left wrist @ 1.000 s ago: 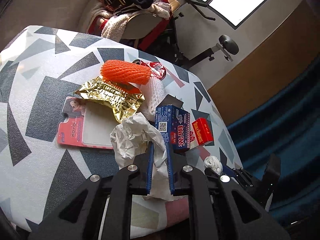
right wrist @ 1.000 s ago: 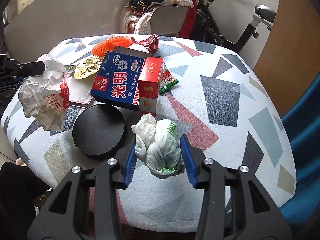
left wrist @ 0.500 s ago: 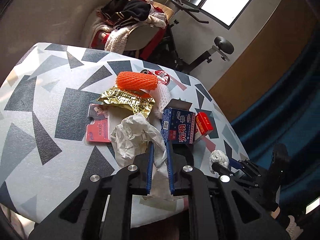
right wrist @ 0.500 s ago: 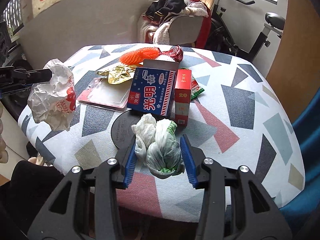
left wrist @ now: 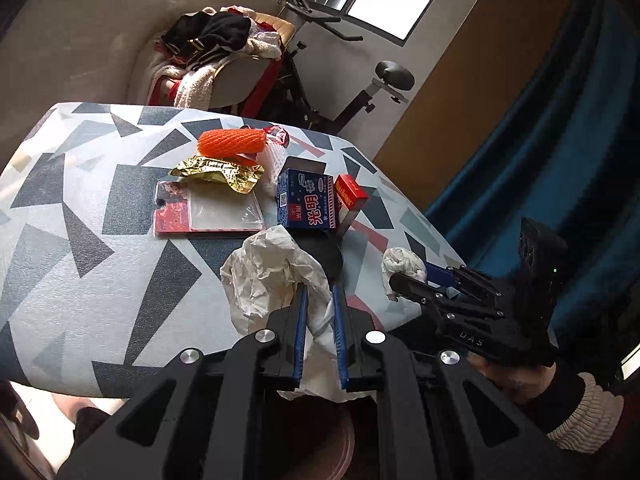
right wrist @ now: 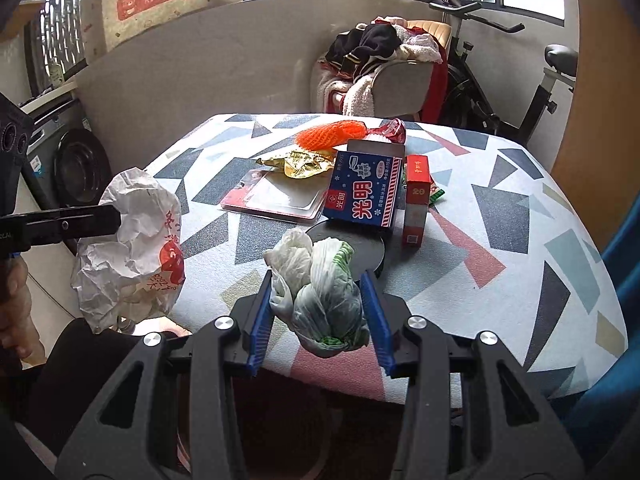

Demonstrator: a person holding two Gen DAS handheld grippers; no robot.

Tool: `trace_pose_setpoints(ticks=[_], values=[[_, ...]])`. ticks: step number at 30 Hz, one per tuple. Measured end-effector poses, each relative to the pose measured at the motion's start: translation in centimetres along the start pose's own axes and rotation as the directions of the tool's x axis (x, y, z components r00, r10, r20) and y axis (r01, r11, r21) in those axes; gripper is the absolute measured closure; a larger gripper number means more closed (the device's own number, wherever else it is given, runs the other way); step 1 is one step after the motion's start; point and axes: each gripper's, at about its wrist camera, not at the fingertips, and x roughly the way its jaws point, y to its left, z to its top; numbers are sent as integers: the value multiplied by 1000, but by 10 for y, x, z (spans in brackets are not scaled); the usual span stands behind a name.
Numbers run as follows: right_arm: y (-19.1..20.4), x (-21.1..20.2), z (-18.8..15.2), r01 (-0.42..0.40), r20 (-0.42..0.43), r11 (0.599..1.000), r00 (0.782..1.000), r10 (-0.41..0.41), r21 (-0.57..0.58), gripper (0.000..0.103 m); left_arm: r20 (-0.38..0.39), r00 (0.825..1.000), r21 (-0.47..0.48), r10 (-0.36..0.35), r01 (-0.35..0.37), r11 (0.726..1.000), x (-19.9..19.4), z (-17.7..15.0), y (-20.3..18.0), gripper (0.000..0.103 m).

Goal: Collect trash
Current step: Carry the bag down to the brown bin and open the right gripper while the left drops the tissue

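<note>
Two hand-held grippers at the near edge of one table (right wrist: 520, 216) with a geometric-print cover. Left gripper (left wrist: 320, 312): jaws nearly together, clamped on one crumpled white paper wrapper (left wrist: 268, 276) with red print, which hangs off the table's near left edge in the right wrist view (right wrist: 132, 248). Right gripper (right wrist: 318, 312): jaws partly apart, pads pressed against both sides of one knotted white-and-green plastic bag (right wrist: 320, 292), held just above the table's near edge; the same bag shows at the gripper's tip in the left wrist view (left wrist: 402, 264).

Trash lying on the table, all placed relative to the one blue carton (right wrist: 362, 190) near its centre:
- one red-and-white small box (right wrist: 416, 200), touching the carton's right side;
- one black round disc (right wrist: 364, 248), just in front of the carton and partly under it;
- one red-edged blister card (right wrist: 276, 198), just left of the carton;
- one gold foil wrapper (right wrist: 300, 162), behind the card, to the carton's far left;
- one orange foam net (right wrist: 332, 134), behind the carton;
- one red wrapper (right wrist: 394, 128), behind the carton, beside the net;
- one green-edged packet (right wrist: 436, 196), only a corner visible beyond the small box.

One chair (right wrist: 400, 80) heaped with clothes stands beyond the table.
</note>
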Motion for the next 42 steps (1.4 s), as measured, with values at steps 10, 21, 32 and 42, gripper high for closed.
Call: trace_pose_setpoints(ticks=[10, 21, 32, 42], values=[[8, -5, -44, -36, 8, 999, 999, 36, 31, 59, -137, 989, 135, -53, 72, 988, 12, -83, -14, 90], [7, 8, -68, -42, -42, 997, 998, 45, 57, 59, -231, 973, 199, 22, 25, 980, 58, -119, -9, 53], [40, 42, -100, -96, -162, 995, 982, 98, 18, 59, 82, 975, 94, 208, -215, 972, -9, -80, 14, 16], [75, 72, -119, -184, -289, 981, 944, 161, -54, 58, 201, 918, 31, 343, -356, 934, -44, -70, 29, 8]])
